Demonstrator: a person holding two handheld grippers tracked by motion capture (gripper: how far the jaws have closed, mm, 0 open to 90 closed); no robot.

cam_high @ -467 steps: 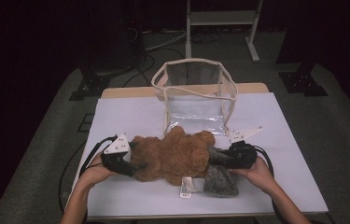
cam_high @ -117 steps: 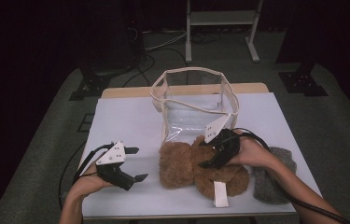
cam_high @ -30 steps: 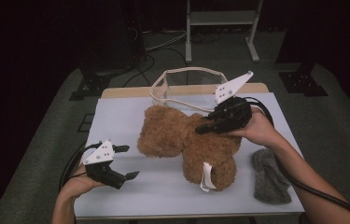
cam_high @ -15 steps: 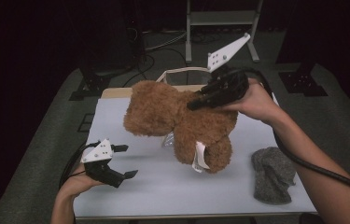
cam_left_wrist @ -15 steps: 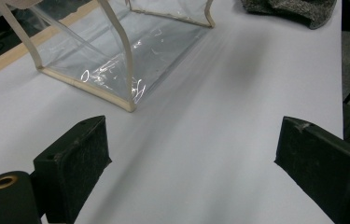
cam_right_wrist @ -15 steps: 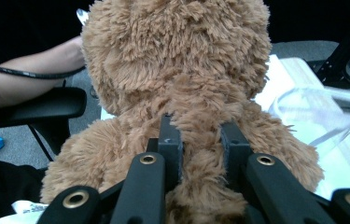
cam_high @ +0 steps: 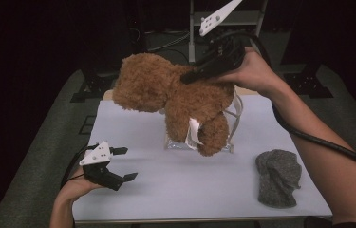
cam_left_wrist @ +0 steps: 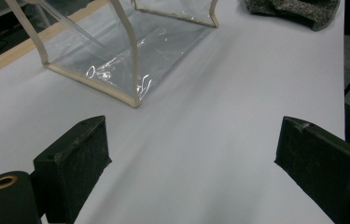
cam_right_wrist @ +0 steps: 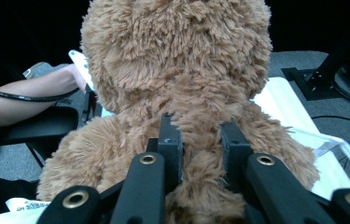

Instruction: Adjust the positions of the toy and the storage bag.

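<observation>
High view shows your right gripper (cam_high: 192,76) in the upper middle of the frame, its jaws pinching the fur of the brown teddy bear (cam_high: 175,97), which hangs in the air above the clear bag (cam_high: 235,111) at the centre. Your left gripper (cam_high: 127,164) sits at the lower left over the bench (cam_high: 190,185), jaws spread wide with nothing between them (a grey cloth (cam_high: 277,176) lies at the lower right).
</observation>
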